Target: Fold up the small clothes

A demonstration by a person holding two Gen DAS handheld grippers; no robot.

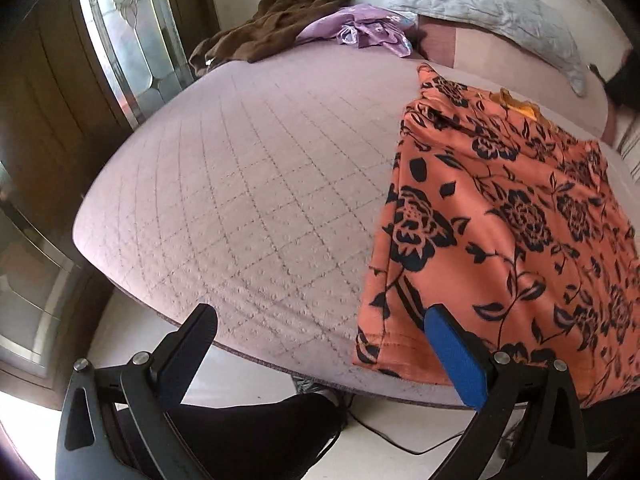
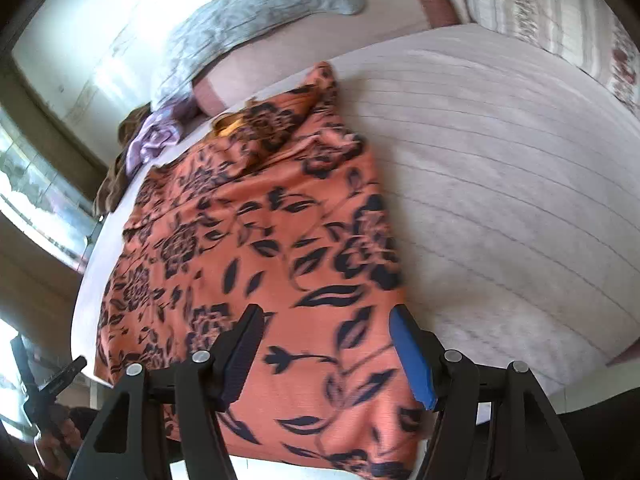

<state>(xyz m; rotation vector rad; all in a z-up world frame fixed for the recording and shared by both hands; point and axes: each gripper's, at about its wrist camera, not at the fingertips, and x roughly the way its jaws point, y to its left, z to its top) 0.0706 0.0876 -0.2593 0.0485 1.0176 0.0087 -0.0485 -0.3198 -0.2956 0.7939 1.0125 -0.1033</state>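
Observation:
An orange garment with a black flower print [image 1: 520, 216] lies folded flat on the right side of the quilted mauve bed cover [image 1: 240, 200]. My left gripper [image 1: 320, 316] hangs open over the bed's near edge. Bare quilt shows between its fingers, and its blue-padded right finger [image 1: 452, 352] overlaps the garment's near left corner. In the right wrist view the orange garment [image 2: 260, 240] fills the middle. My right gripper [image 2: 326, 316] stands open above its near part, with cloth lying flat beneath the gap. No pad presses on the fabric.
A brown garment [image 1: 276, 24] and a lilac one [image 1: 360, 30] are heaped at the bed's far side. A grey pillow [image 1: 492, 12] and a striped floral pillow [image 2: 560, 12] lie at the head. A glass-panelled door [image 1: 120, 40] stands left. A cable [image 1: 400, 444] runs over the floor.

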